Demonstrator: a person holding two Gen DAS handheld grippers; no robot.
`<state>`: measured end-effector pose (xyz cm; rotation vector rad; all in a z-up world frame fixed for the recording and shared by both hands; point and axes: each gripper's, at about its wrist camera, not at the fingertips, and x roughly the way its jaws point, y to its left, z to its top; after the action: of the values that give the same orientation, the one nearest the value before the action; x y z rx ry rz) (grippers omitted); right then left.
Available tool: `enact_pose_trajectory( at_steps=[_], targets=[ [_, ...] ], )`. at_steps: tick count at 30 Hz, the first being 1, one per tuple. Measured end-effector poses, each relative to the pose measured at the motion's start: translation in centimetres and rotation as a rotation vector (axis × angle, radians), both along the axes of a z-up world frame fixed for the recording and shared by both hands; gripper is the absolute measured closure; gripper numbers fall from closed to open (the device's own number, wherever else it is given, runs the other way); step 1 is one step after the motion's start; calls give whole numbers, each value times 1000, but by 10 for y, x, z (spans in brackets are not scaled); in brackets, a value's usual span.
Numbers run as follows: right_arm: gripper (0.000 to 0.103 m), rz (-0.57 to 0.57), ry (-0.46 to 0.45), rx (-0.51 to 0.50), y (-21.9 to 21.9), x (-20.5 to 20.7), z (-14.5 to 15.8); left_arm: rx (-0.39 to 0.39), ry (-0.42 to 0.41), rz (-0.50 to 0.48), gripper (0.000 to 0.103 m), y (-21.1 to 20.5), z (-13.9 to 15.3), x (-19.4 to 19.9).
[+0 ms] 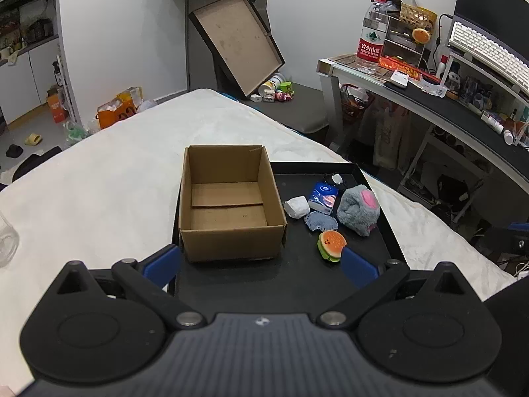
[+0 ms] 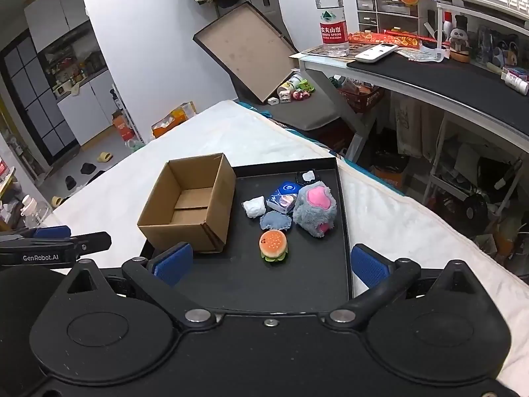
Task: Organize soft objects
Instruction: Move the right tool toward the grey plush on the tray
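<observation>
An empty cardboard box (image 1: 228, 205) (image 2: 195, 205) stands on the left part of a black tray (image 1: 297, 284) (image 2: 314, 274) on the bed. To its right lie a burger plush (image 1: 331, 244) (image 2: 273, 244), a grey paw plush (image 1: 358, 210) (image 2: 314, 208), a blue-grey cloth patch (image 1: 320, 221) (image 2: 275, 220), a white wad (image 1: 296, 206) (image 2: 254, 206), a blue tissue pack (image 1: 324, 197) (image 2: 284, 195) and a small black-and-white item (image 1: 335, 178) (image 2: 307, 176). My left gripper (image 1: 261, 264) is open and empty, just before the box. My right gripper (image 2: 271, 264) is open and empty, just before the burger.
The tray rests on a white bed (image 1: 115, 172) (image 2: 413, 231). A desk (image 1: 446, 106) (image 2: 429, 76) with a water bottle (image 1: 372, 36) (image 2: 330, 16) stands at the right. A large box lid (image 1: 238, 39) leans on the far wall. The left gripper shows at the right wrist view's left edge (image 2: 49, 244).
</observation>
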<state>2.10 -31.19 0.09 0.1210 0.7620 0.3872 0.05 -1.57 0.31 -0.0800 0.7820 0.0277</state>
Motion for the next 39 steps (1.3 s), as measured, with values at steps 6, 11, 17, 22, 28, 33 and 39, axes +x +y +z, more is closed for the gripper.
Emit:
enact_pose_trajectory(
  at_steps=[6, 11, 17, 22, 28, 33, 39],
  targets=[
    [0, -6, 6, 7, -1, 2, -3, -16, 13, -3, 0, 4, -1, 1],
    [0, -12, 10, 6, -1, 1, -8, -19, 17, -6, 0, 3, -2, 2],
    [0, -15, 13, 3, -2, 0, -11, -15, 9, -4, 0, 1, -5, -2],
    [0, -15, 15, 10, -2, -1, -11, -17, 9, -3, 0, 2, -5, -2],
    [0, -16, 12, 7, -3, -1, -11, -21, 10, 0, 0, 3, -5, -4],
    [0, -21, 10, 1, -2, -2, -13, -23, 13, -4, 0, 5, -5, -5],
    [0, -21, 11, -3, -1, -1, -13, -33, 12, 6, 0, 6, -5, -6]
  ],
)
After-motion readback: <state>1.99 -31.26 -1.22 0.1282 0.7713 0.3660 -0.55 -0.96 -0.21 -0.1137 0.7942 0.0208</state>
